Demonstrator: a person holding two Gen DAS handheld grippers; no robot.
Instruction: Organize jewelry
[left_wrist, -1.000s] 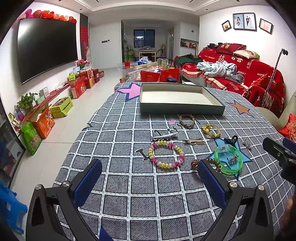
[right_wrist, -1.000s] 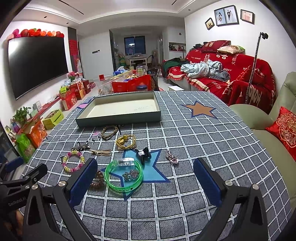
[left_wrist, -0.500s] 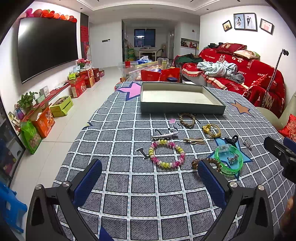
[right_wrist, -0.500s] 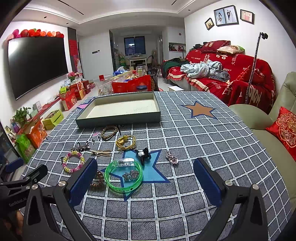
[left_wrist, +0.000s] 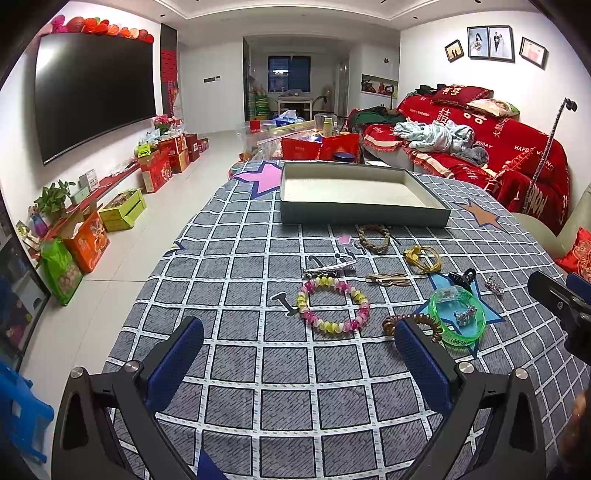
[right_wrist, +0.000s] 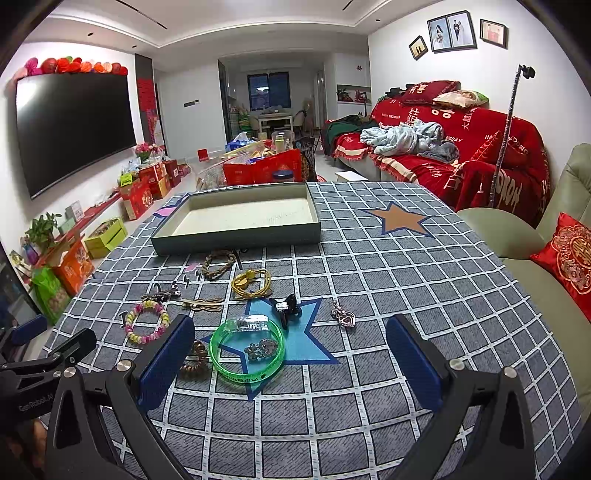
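Left wrist view: your left gripper (left_wrist: 297, 354) hangs above the checked tablecloth (left_wrist: 236, 369) with its blue pads spread wide and nothing between them. Just beyond the fingertips lies the pink-and-yellow bead bracelet (left_wrist: 333, 305), flat on the cloth. A silver hair clip (left_wrist: 328, 266) lies just past it. The brown coil hair tie (left_wrist: 413, 321) sits by the right pad, touching the green bangle (left_wrist: 458, 314) (a small silver charm lies inside the ring). Farther off are a yellow cord (left_wrist: 423, 257), a braided bracelet (left_wrist: 373, 238) and a black claw clip (left_wrist: 462, 276). The grey tray (left_wrist: 362, 214) stands at the far side of the table, its pale floor bare. Your right gripper shows at the right edge.

Right wrist view: your right gripper (right_wrist: 290, 350) is likewise released, jaws wide apart over the cloth. The green bangle (right_wrist: 247, 350) lies on the blue star just beside the left pad; the coil hair tie (right_wrist: 194, 363) is partly hidden behind that pad. A heart pendant (right_wrist: 344, 316) lies apart, to the right of the star. The tray (right_wrist: 236, 236) sits beyond the jewelry, well apart from both grippers.
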